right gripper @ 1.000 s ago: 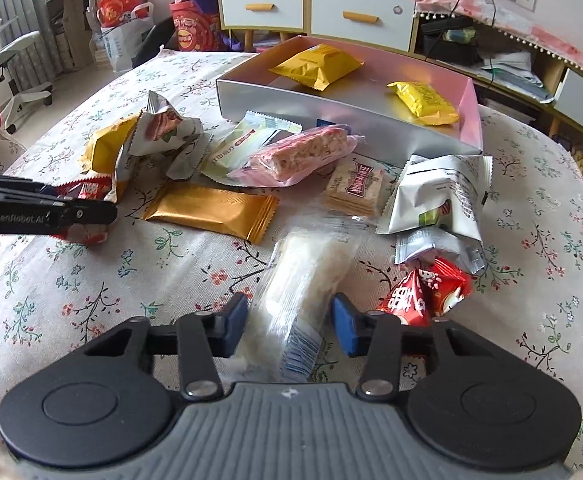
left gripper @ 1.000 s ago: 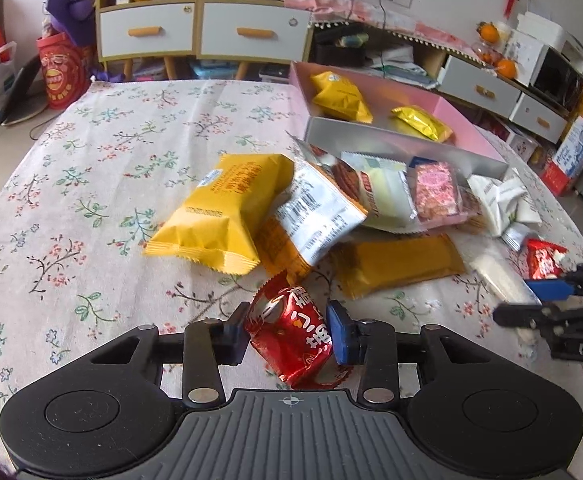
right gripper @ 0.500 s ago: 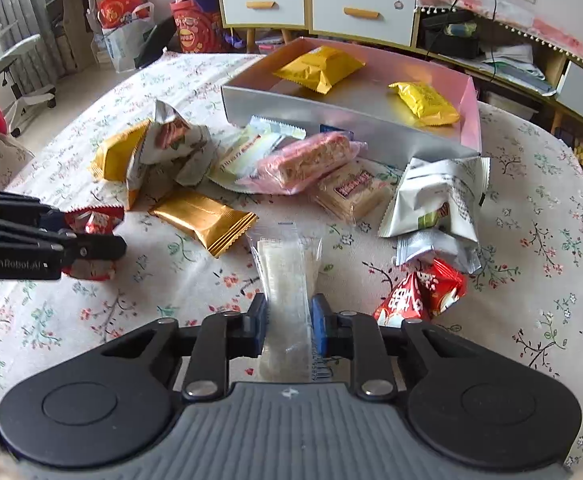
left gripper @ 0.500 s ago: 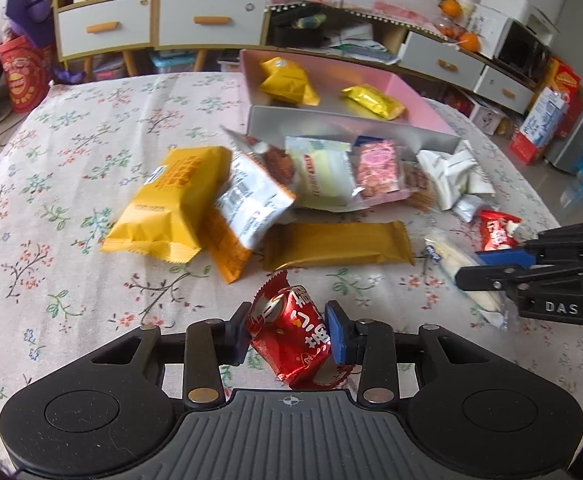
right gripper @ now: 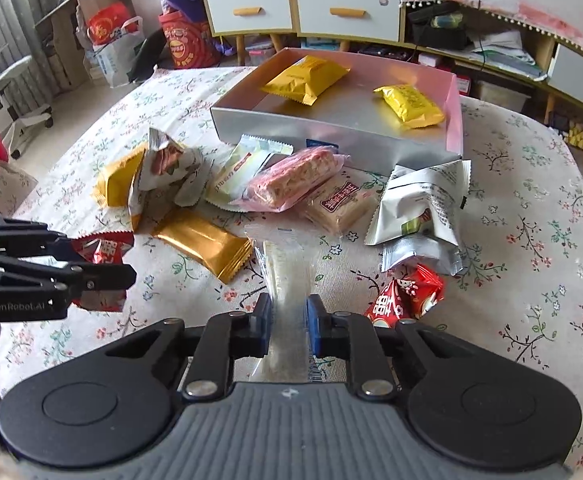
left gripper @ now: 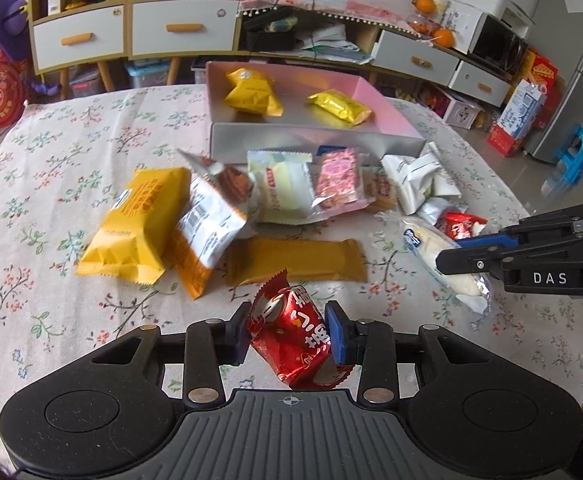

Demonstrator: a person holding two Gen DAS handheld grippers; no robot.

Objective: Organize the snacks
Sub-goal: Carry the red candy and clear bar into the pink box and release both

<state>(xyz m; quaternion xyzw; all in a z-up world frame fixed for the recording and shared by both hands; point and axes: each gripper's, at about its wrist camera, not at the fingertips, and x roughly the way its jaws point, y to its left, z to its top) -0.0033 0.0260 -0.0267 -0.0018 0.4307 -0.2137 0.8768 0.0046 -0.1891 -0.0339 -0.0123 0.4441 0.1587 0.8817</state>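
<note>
Left wrist view: the left gripper (left gripper: 287, 330) pinches a red candy packet (left gripper: 291, 336) clear of the floral tablecloth (left gripper: 51, 160). Beyond, the right gripper (right gripper: 289, 322) is clamped on a clear-wrapped white bar (right gripper: 287, 280); its slick film could slip out before reaching the pink-lined box (right gripper: 453, 120).

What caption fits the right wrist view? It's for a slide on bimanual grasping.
Right gripper shut on clear-wrapped snack; left gripper holds red candy before the box.

A floral-clothed table (right gripper: 531, 208) carried an open box (right gripper: 331, 136) toward its far edge, with loose snack packets (right gripper: 291, 184) scattered, perhaps overlapping, before it.
</note>
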